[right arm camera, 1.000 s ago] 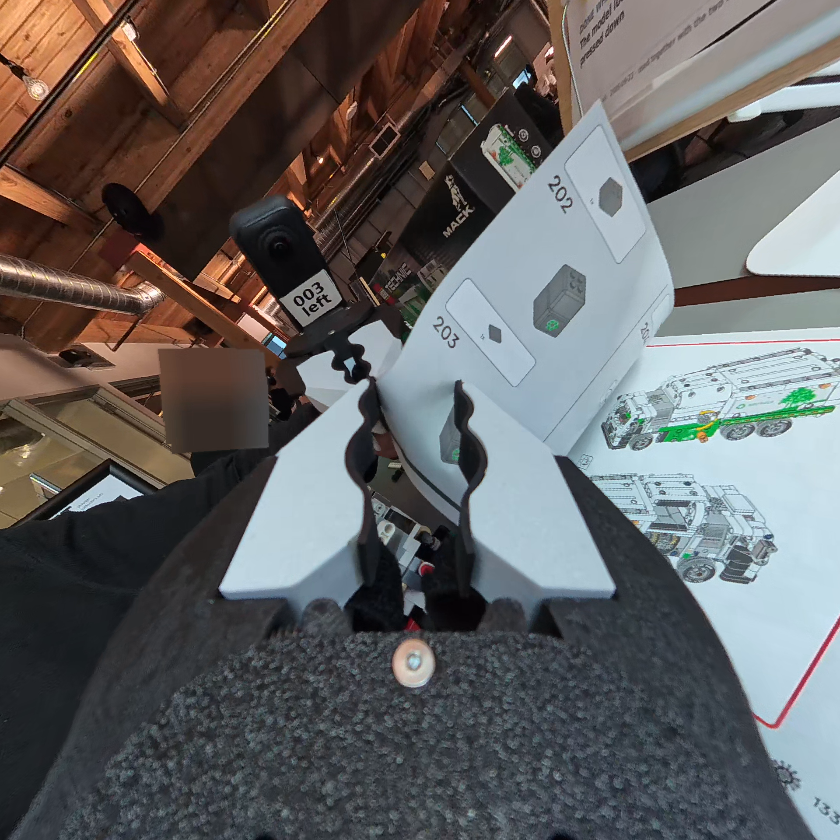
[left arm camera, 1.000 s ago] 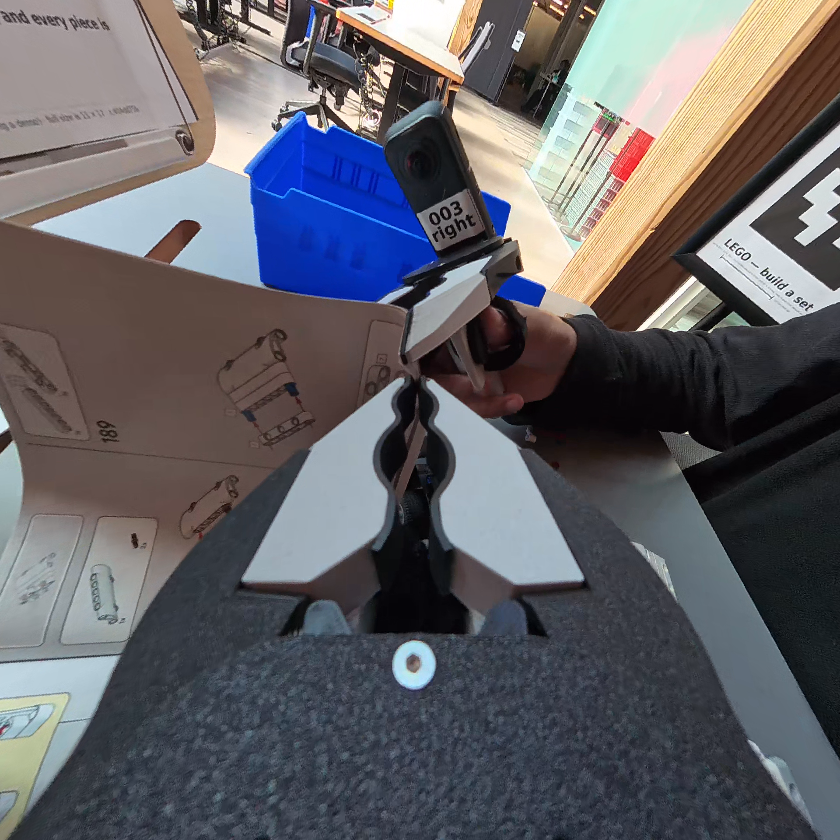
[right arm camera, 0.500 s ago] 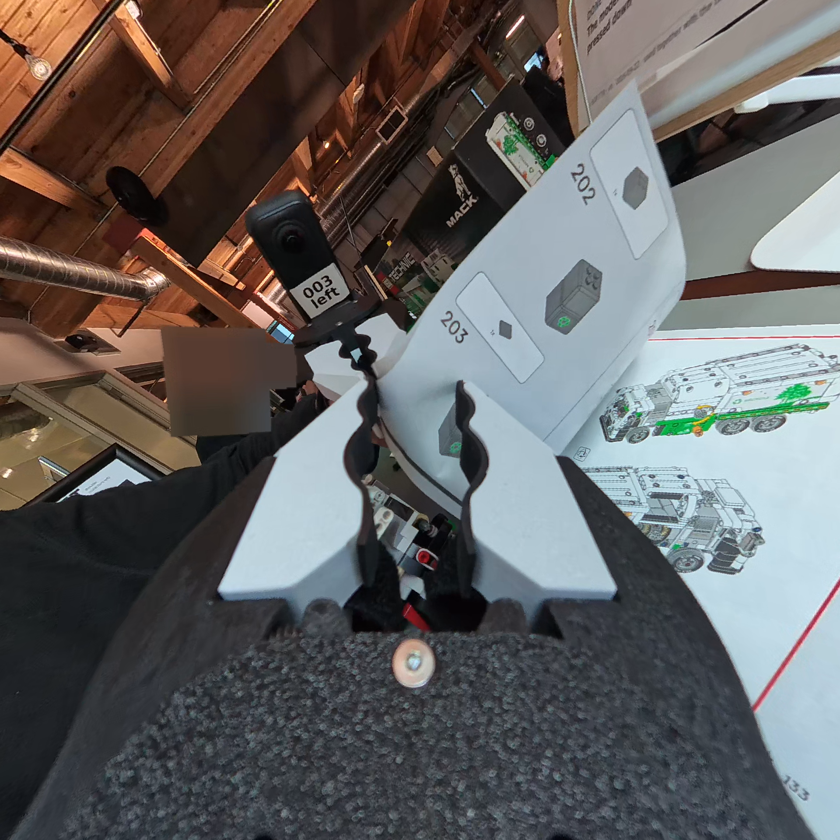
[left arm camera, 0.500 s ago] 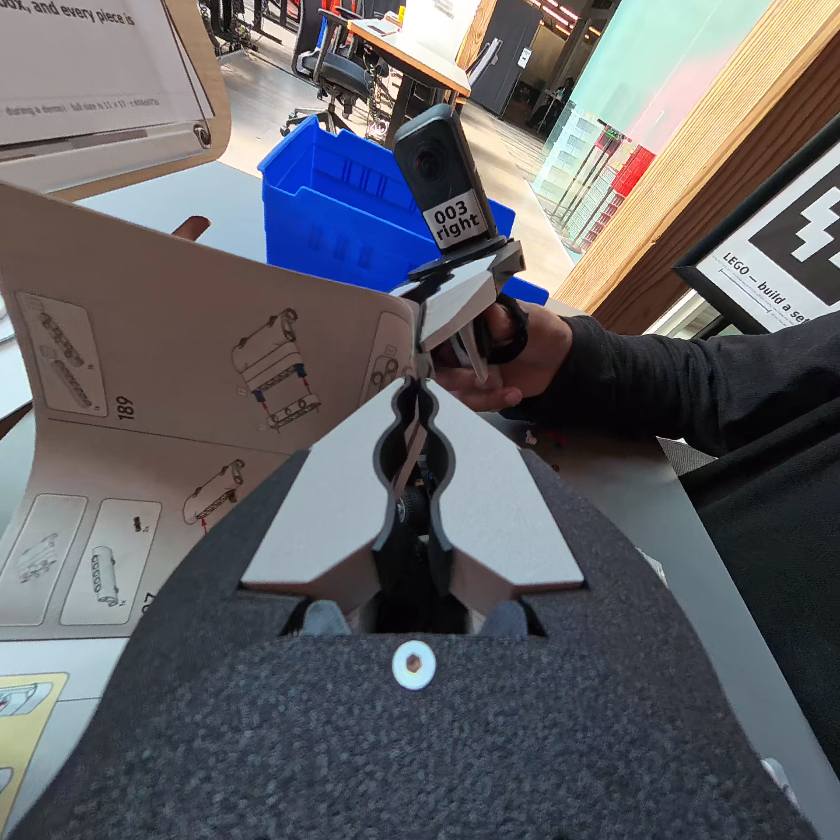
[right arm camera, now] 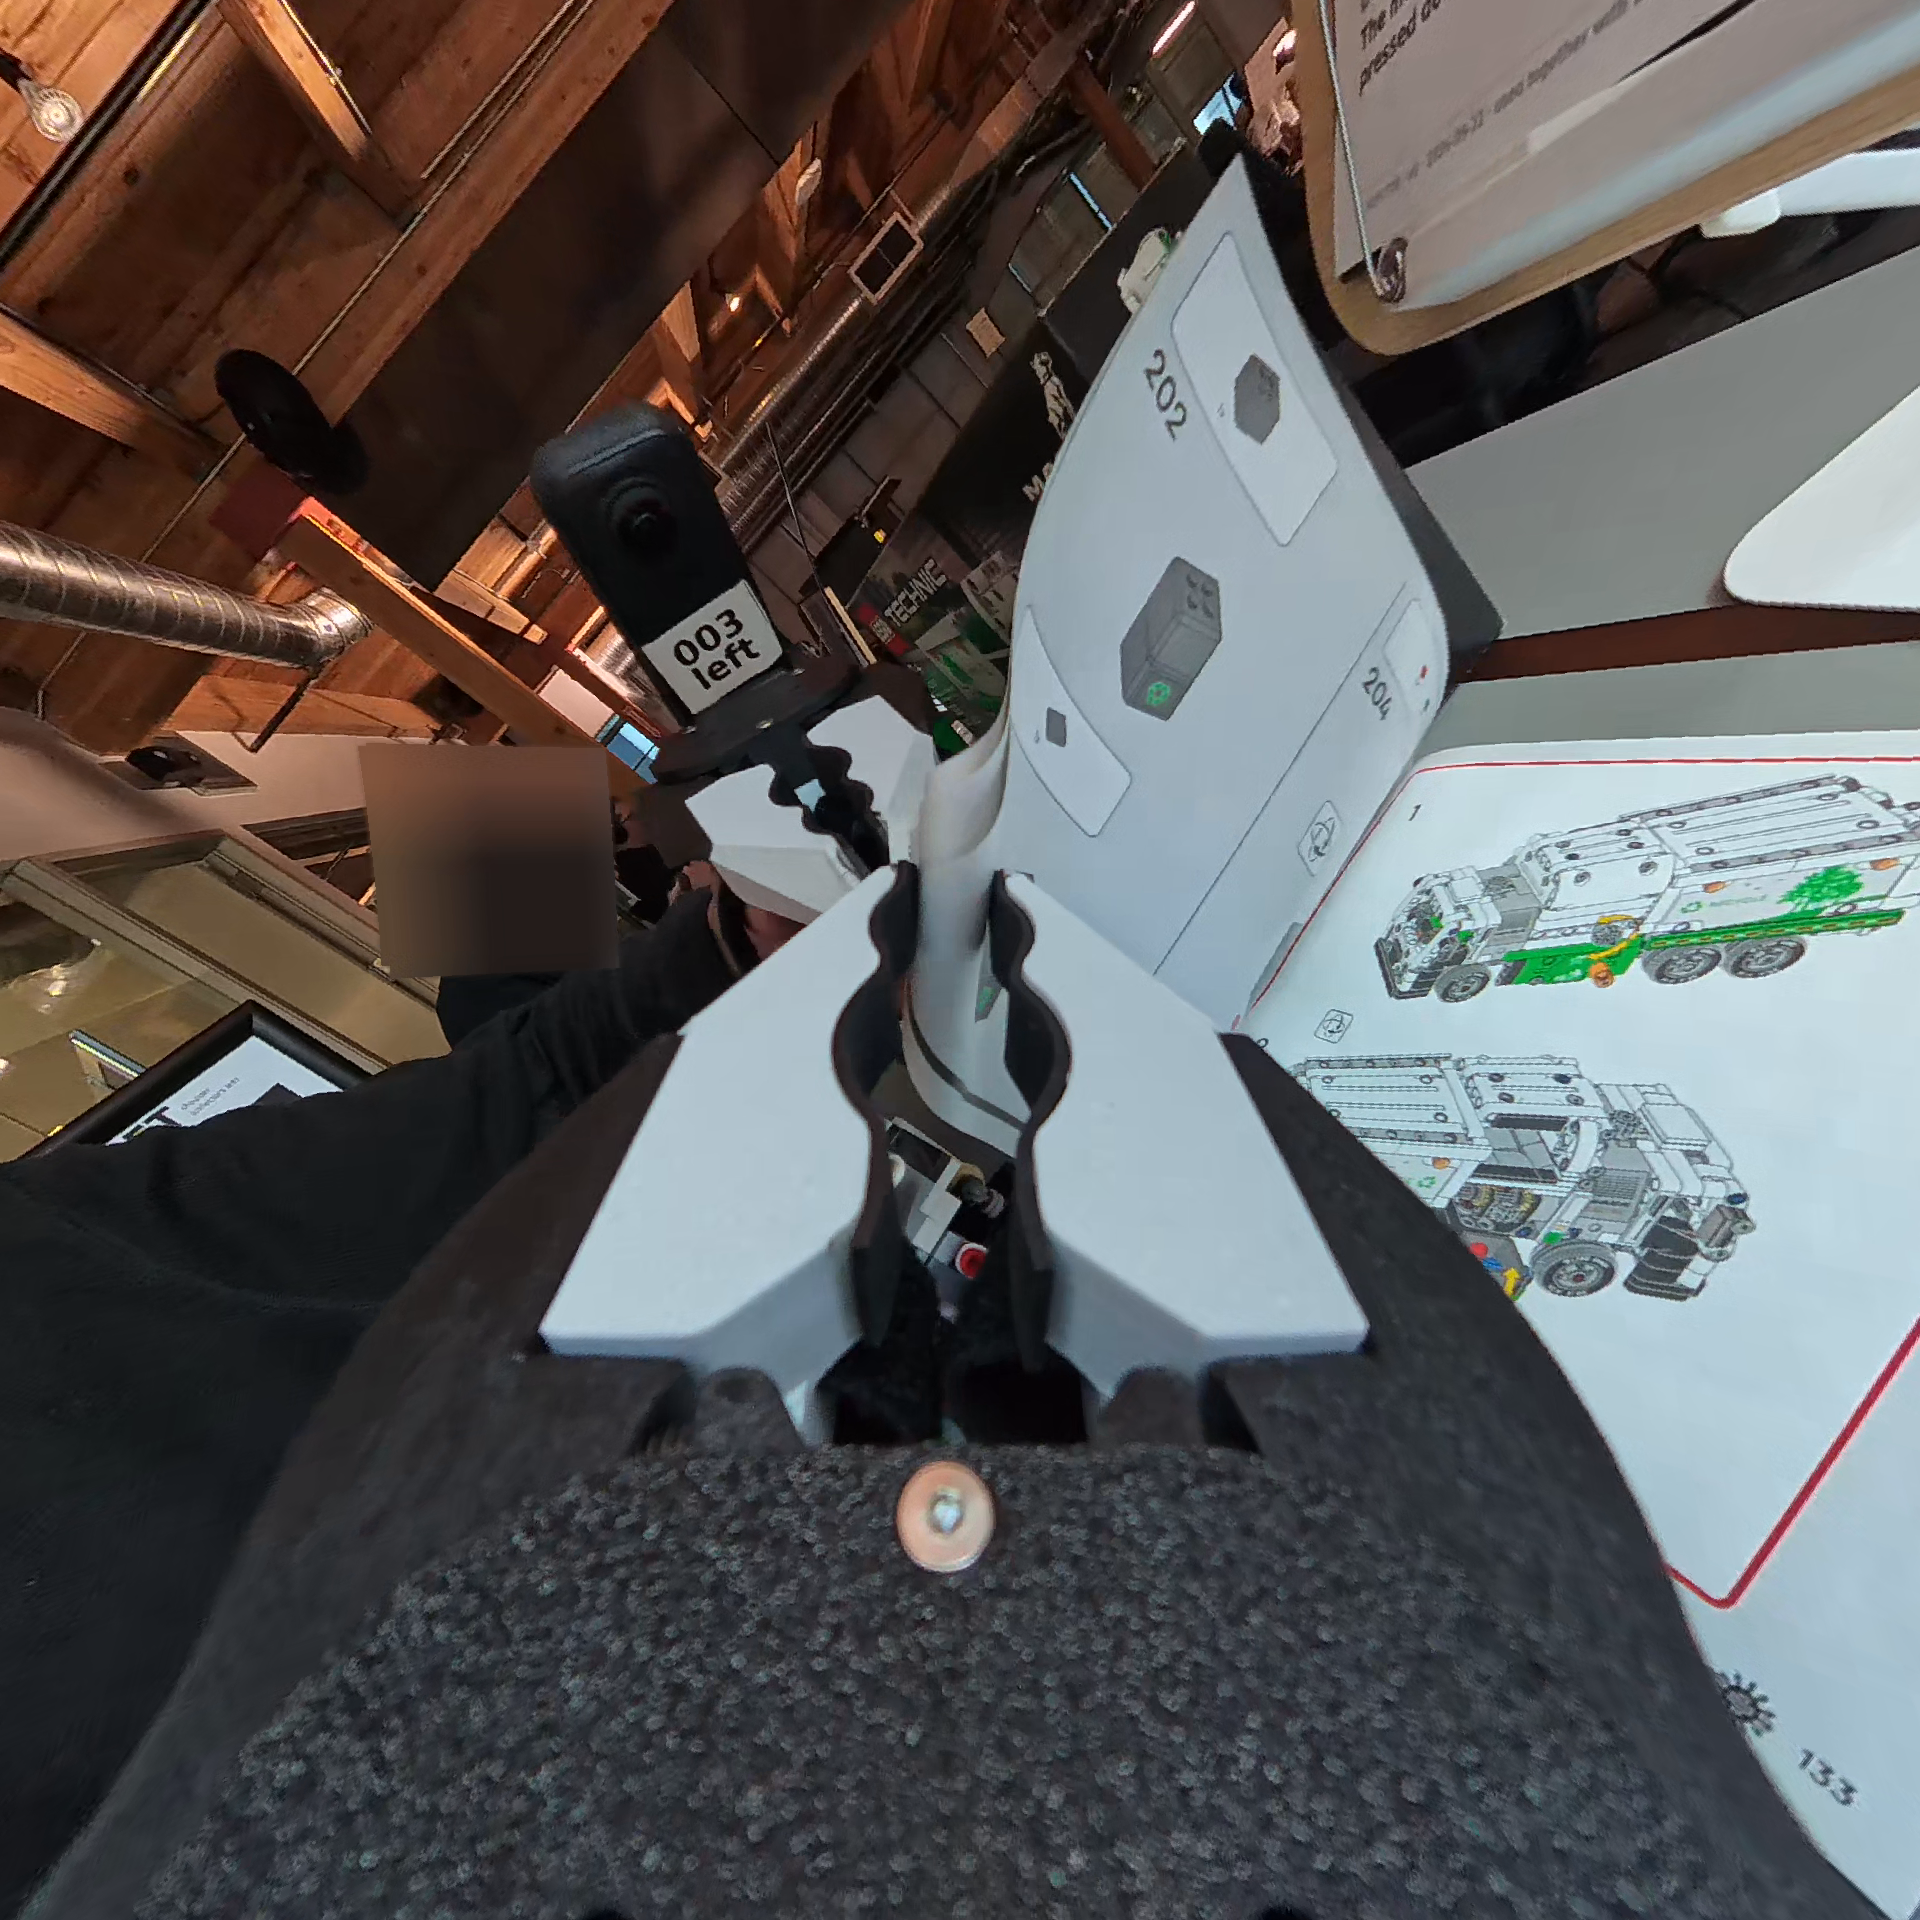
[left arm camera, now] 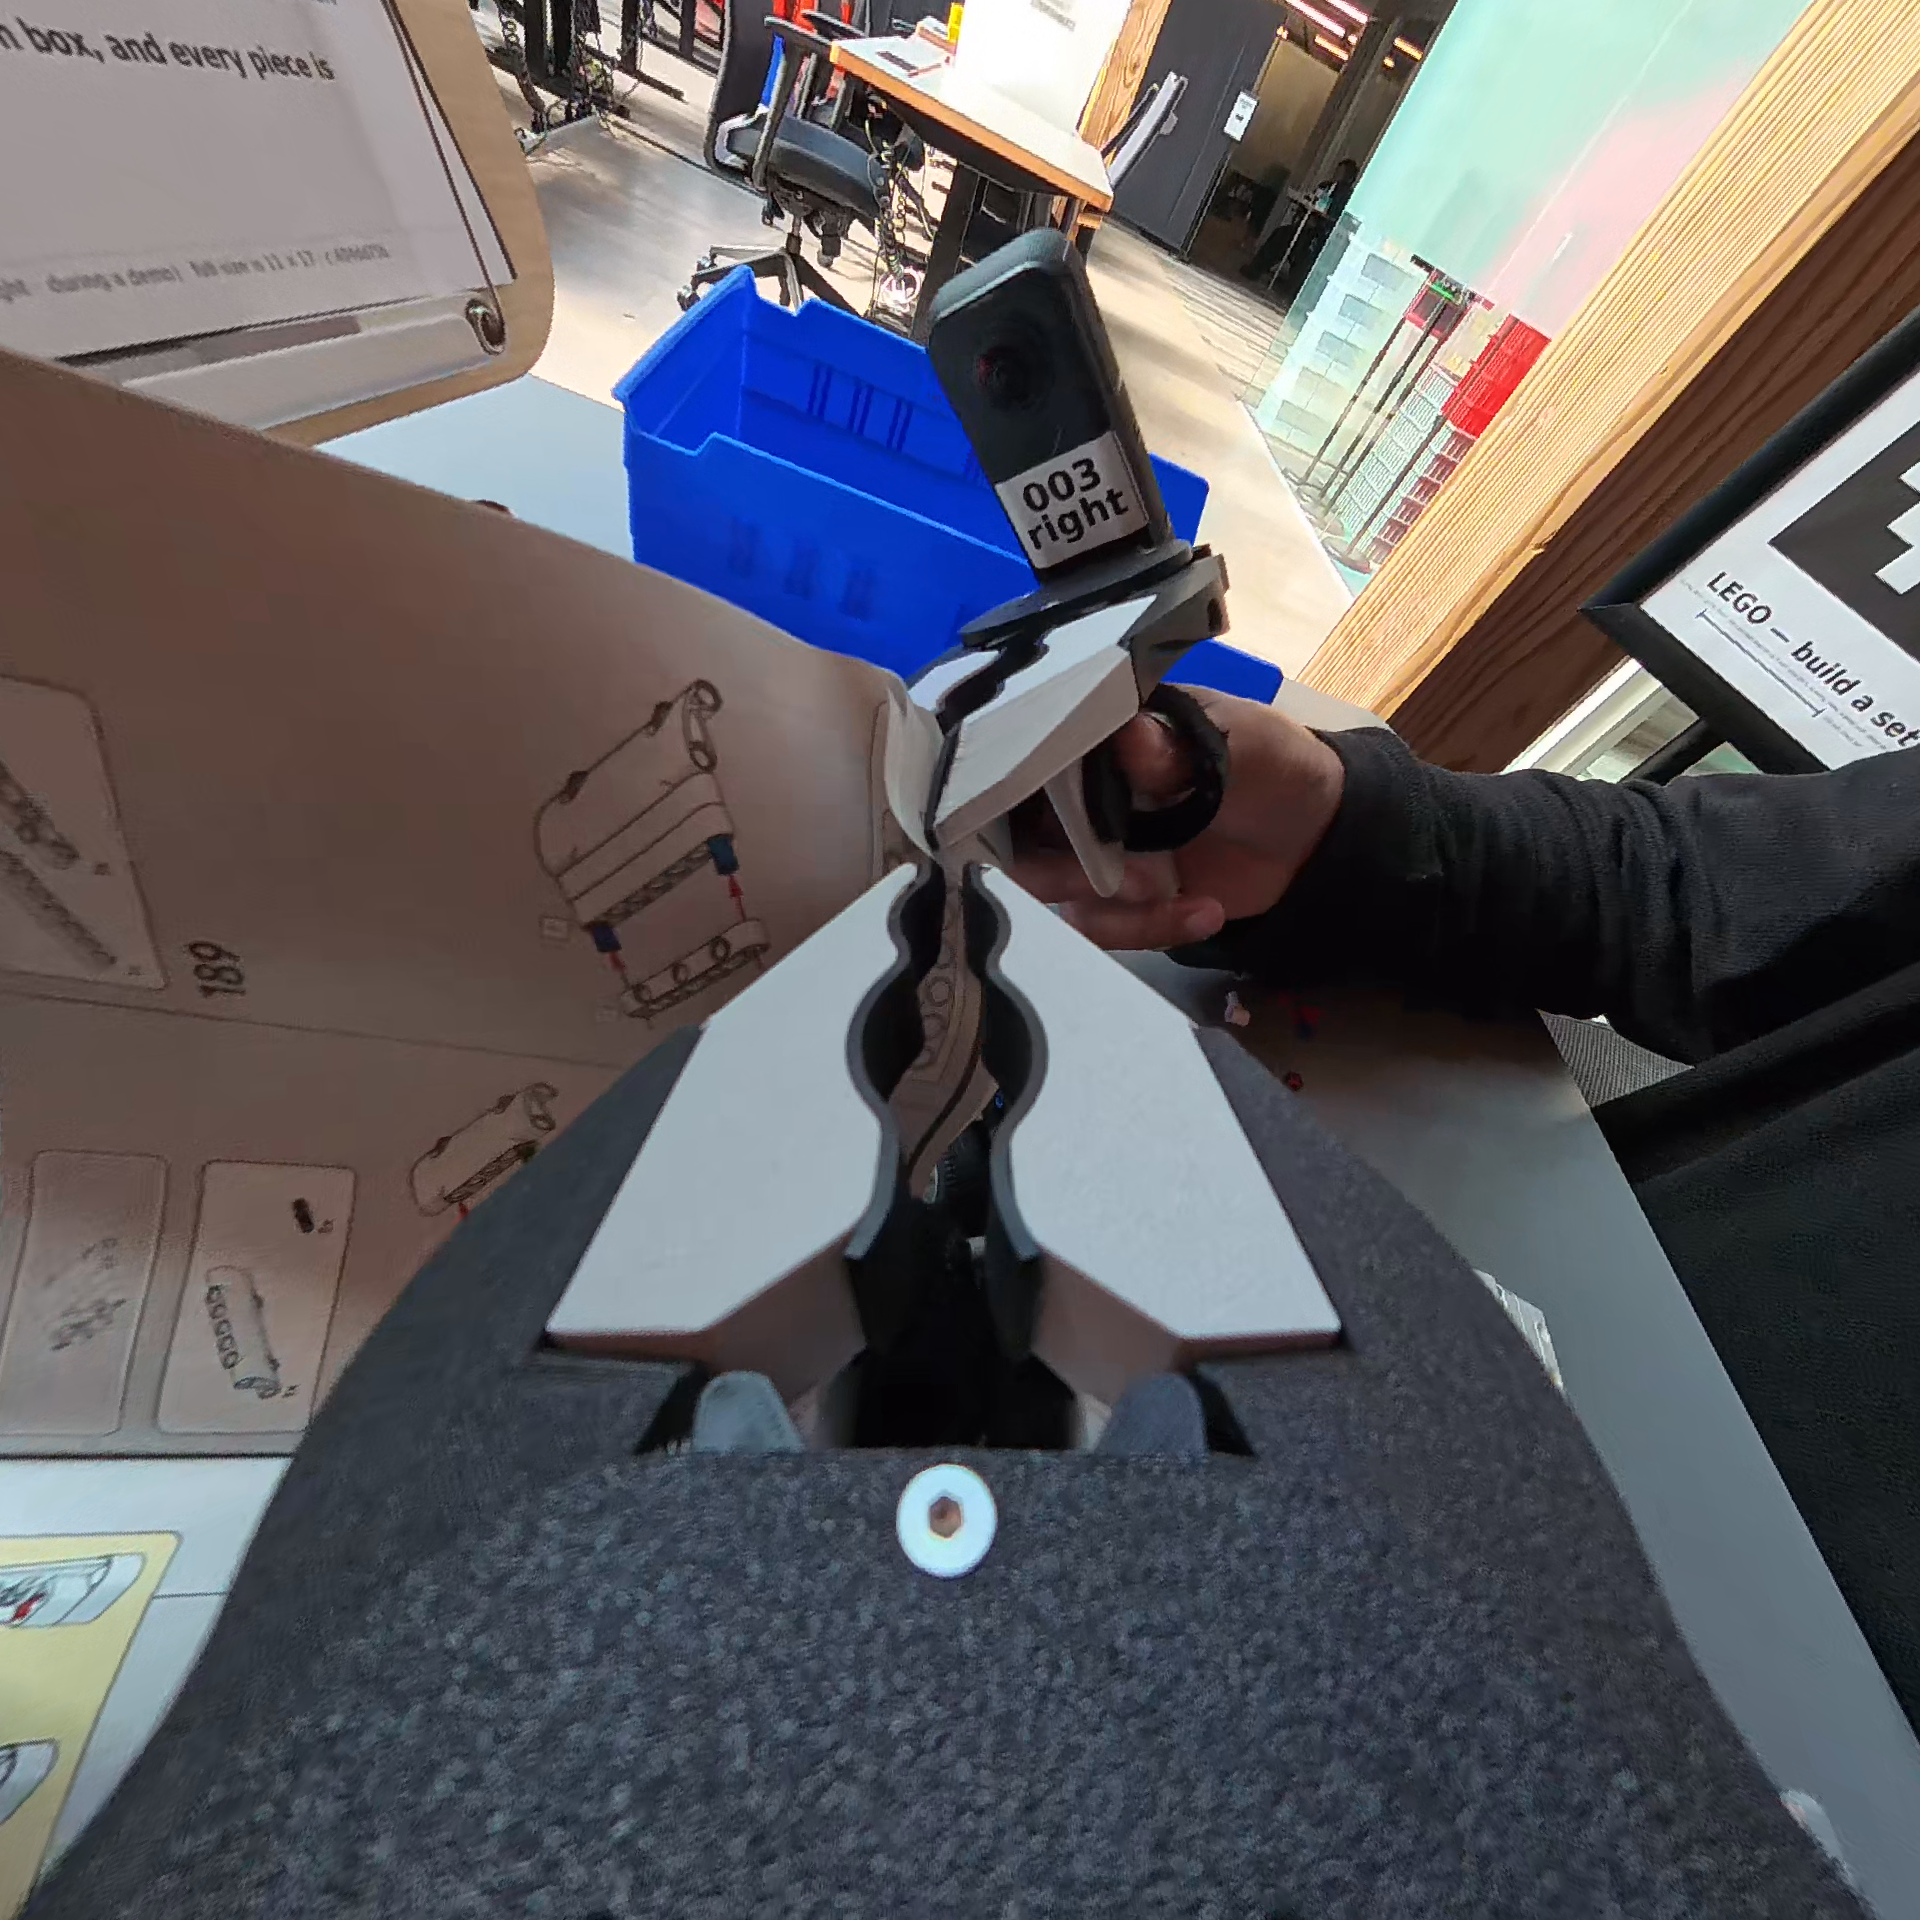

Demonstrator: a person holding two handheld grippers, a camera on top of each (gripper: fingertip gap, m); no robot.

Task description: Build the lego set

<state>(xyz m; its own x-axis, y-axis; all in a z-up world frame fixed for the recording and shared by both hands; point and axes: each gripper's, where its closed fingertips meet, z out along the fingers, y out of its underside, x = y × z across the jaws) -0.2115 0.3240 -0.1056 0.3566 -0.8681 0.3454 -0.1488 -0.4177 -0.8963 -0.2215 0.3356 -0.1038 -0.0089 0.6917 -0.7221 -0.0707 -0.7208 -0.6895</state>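
The Lego instruction booklet lies open on the table; its flat page with truck drawings [right arm camera: 1610, 1143] shows in the right wrist view. Some pages [left arm camera: 416, 779] stand lifted and curled. My left gripper [left arm camera: 945, 883] is shut on the lifted pages' edge. My right gripper [right arm camera: 951, 888] is shut on the same bundle of pages [right arm camera: 1195, 623], just beyond the left one, and shows in the left wrist view [left arm camera: 940, 821] held by a hand [left arm camera: 1226, 831]. The left gripper also shows in the right wrist view [right arm camera: 831, 821]. A part-built white Lego model [right arm camera: 940, 1195] peeks out below the right fingers.
A blue bin [left arm camera: 810, 520] stands behind the booklet. A wooden clipboard stand with a paper sheet [left arm camera: 208, 208] is at the back left. A framed sign [left arm camera: 1818, 623] stands at the right. Small loose pieces [left arm camera: 1294, 1013] lie on the grey table near the black sleeve. Only a small space, under 4 cm, lies between the two pairs of fingers.
My right gripper has closed from open onto the lifted pages. The pages have swung up and over. My left gripper has stayed shut on them.
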